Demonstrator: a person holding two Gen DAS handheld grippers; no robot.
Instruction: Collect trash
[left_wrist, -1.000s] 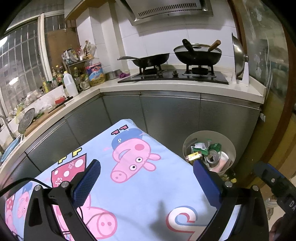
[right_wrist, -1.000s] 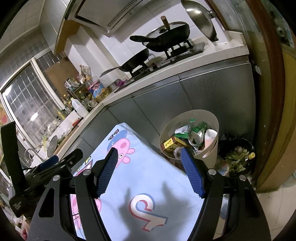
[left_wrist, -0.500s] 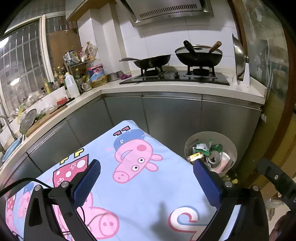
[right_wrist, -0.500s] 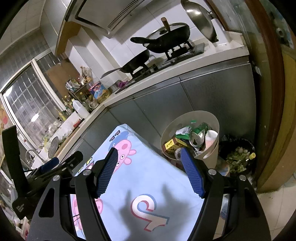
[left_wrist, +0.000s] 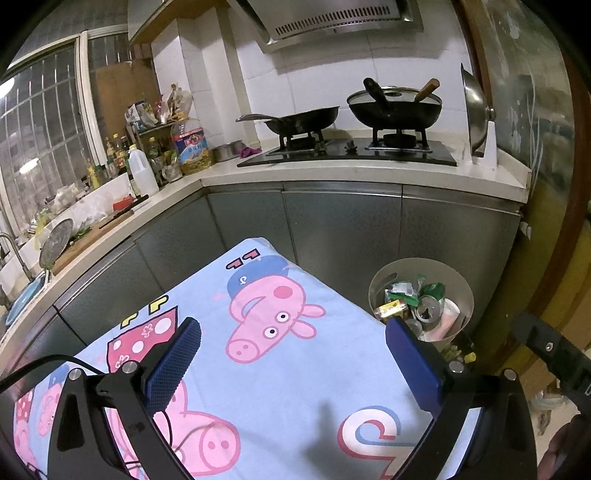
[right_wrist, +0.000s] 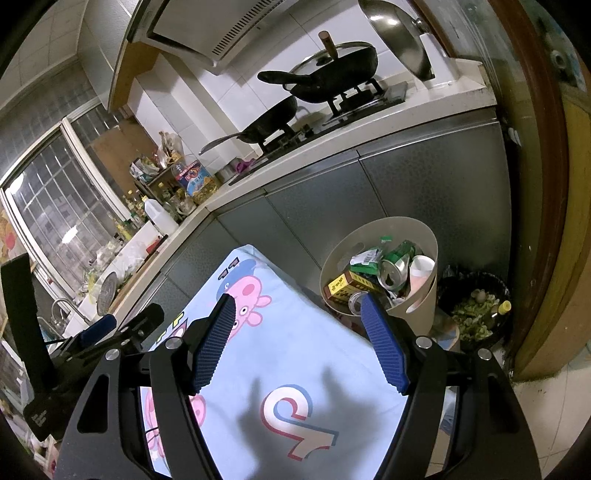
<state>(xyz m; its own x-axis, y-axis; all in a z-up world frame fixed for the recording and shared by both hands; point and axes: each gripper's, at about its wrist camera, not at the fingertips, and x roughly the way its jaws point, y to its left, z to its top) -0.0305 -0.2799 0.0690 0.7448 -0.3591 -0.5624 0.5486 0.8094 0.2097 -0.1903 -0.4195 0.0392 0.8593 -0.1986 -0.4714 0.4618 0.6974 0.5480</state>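
I am holding my left gripper with jaws spread wide, nothing between them, over the cartoon-pig cloth. My right gripper is likewise gaping and carrying nothing, low centre of its frame. The beige trash bin is standing at centre right beside the cloth's edge, holding a crushed can, a yellow box and wrappers.

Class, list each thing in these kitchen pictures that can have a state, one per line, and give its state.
Left gripper: open, holding nothing.
Right gripper: open, holding nothing.
Beige bin: upright, uncovered, filled with trash.
Can: in the bin, opened.
Black bin: uncovered, holding food scraps.
Wok: on the burner, lid on.
Pan: on the burner, uncovered.
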